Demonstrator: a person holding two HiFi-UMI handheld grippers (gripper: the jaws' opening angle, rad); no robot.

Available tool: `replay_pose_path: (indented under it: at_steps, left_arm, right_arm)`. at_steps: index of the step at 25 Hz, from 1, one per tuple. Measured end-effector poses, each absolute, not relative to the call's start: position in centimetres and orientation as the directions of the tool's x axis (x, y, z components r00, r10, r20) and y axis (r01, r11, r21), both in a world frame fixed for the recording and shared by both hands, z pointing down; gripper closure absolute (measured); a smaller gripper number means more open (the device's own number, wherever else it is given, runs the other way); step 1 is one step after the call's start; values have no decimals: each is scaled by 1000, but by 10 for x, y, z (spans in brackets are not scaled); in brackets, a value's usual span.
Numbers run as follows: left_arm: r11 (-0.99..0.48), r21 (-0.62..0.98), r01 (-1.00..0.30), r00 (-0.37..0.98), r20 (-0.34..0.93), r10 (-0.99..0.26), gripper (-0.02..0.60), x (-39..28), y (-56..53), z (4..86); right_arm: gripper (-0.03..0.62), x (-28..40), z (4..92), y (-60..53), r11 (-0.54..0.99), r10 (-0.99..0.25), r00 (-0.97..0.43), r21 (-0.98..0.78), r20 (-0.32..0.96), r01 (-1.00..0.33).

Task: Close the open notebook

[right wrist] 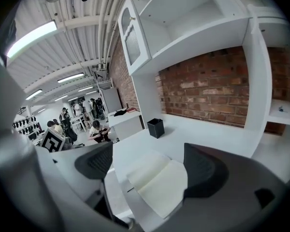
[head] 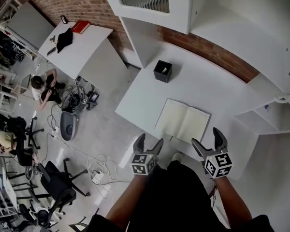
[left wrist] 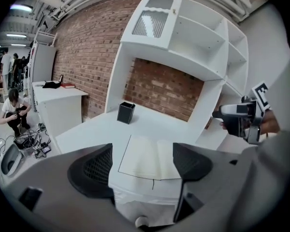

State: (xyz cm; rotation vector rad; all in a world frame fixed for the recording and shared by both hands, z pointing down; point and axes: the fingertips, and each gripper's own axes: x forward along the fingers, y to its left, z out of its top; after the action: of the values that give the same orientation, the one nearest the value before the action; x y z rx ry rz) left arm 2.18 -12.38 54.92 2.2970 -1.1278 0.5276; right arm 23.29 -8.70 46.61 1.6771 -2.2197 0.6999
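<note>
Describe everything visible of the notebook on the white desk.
The notebook lies open and flat on the white desk, near its front edge and slightly askew. Both pages look like blank, cream-coloured paper, split by a centre fold, and a thin dark cover edge outlines them. A thin dark strand, perhaps a ribbon marker, trails from the near edge. Nothing rests on it. Neither the left gripper nor the right gripper touches it; both hang open short of it.

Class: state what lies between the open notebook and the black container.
Nothing: only bare white desk separates notebook and black container, per head view.
</note>
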Motion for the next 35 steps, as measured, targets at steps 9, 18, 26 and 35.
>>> replay_pose_path:
  at_steps: [9, 18, 26, 35]
  left_arm:
    - [-544, 342, -766, 621, 611, -491, 215, 31, -142, 622]
    - [-506, 437, -744, 660, 601, -450, 215, 25, -159, 672]
    - [-355, 593, -723, 688, 571, -447, 215, 28, -169, 691]
    - [-298, 643, -705, 701, 571, -427, 215, 33, -178, 704]
  right_arm:
    - [152, 202, 517, -104, 198, -804, -270, -190, 530, -962]
    - [152, 168, 590, -107, 211, -700, -295, -206, 651, -956]
    - [152, 143, 638, -122, 286, -614, -321, -175, 721, -942]
    - [152, 123, 666, -138, 371, -568, -363, -164, 739, -914]
